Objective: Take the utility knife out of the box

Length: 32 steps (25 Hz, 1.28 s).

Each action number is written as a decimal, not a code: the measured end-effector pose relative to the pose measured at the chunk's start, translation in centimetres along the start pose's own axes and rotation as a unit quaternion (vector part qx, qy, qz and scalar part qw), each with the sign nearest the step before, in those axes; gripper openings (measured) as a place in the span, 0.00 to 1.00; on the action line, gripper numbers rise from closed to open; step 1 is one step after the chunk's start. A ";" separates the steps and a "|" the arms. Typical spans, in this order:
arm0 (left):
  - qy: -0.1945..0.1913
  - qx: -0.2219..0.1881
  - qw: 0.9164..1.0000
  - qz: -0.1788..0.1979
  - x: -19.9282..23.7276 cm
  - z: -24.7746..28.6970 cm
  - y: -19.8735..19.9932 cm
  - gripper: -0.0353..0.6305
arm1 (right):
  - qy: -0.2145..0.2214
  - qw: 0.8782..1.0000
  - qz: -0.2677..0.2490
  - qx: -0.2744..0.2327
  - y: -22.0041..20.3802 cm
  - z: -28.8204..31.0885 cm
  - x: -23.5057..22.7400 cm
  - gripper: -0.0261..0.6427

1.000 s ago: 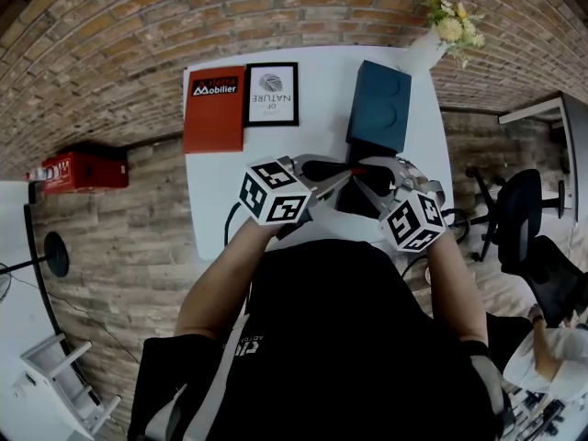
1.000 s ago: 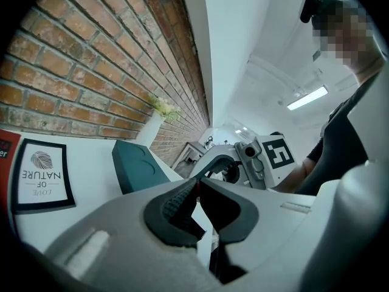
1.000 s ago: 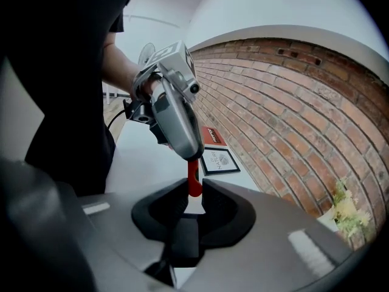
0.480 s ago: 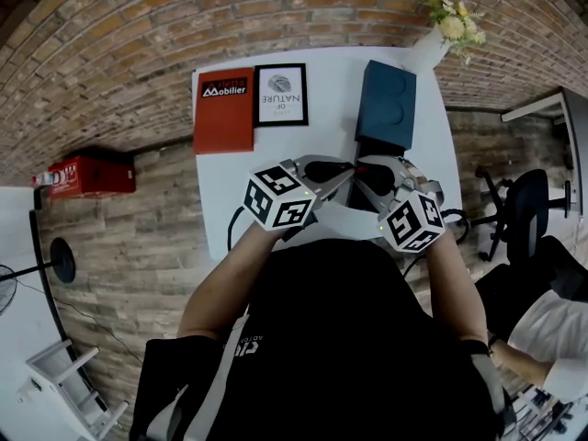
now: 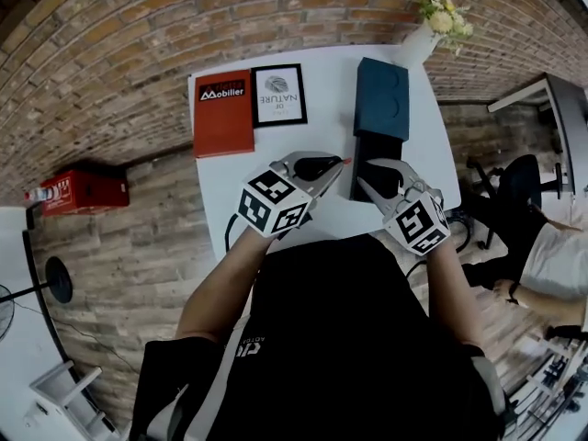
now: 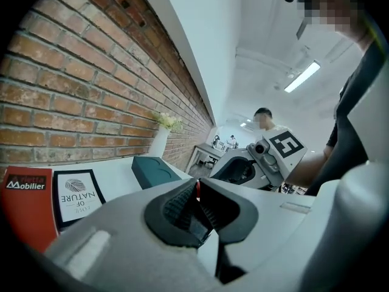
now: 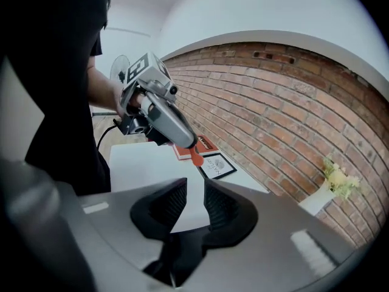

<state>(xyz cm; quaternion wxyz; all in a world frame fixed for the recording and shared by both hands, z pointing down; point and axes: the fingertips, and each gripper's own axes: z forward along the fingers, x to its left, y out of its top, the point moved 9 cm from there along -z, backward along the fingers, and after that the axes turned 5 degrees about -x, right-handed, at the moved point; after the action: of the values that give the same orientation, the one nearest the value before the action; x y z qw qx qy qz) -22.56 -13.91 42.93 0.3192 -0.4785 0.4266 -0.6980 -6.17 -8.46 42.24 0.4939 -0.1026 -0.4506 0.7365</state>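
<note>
far to the left, a red case point(image 5: 81, 169) is lying on the wood floor beside the white table point(image 5: 322, 72). on the table's left part, a red booklet point(image 5: 223, 113) printed "mobilier" is lying flat, with a black-framed card point(image 5: 279, 95) just to its right, the two side by side near the brick wall. nearer the person, the left gripper point(image 5: 333, 167) is hovering over the middle of the table, its marker cube point(image 5: 273, 206) facing up and its jaws pressing together on the utility knife point(image 7: 194, 156); only a thin red sliver of the knife is showing between the ribbed pads in the left gripper view, and its red end is sticking out past the fingertips in the right gripper view. the knife is clear of the box, in the air above the tabletop just left of it. the dark teal box point(image 5: 383, 99) is lying to the right of the card, with a black section point(image 5: 370, 154) running from its near end toward the person. the right gripper point(image 7: 194, 193) is hanging beside that black section, its jaws opening with nothing between them, only bare tabletop showing through the gap. at the table's far right corner, a white vase point(image 5: 415, 42) is holding yellow flowers point(image 5: 439, 18). beyond the table's right edge, a black office chair point(image 5: 514, 186) is standing on the floor, and a second person's white sleeve point(image 5: 556, 260) is showing at the frame's right side.
</note>
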 end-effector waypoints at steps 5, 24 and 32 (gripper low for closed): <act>0.000 -0.014 1.000 0.001 -0.5 0.2 1.0 0.08 | -0.010 0.999 0.031 -0.012 -0.2 -1.7 -0.6 0.12; 0.151 -0.071 0.986 -0.008 -4.8 7.8 5.1 0.08 | 0.034 0.981 0.101 -0.160 -6.7 -9.9 -11.3 0.04; 0.208 -0.089 0.974 0.004 -5.8 11.2 7.5 0.08 | 0.034 0.964 0.147 -0.218 -9.5 -13.5 -16.3 0.04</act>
<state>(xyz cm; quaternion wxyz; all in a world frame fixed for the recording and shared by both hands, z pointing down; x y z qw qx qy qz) -9.75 -15.44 35.84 0.1826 -0.3471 0.5459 -0.7404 15.92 -13.25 36.93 0.3608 -0.2982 -0.5632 0.6809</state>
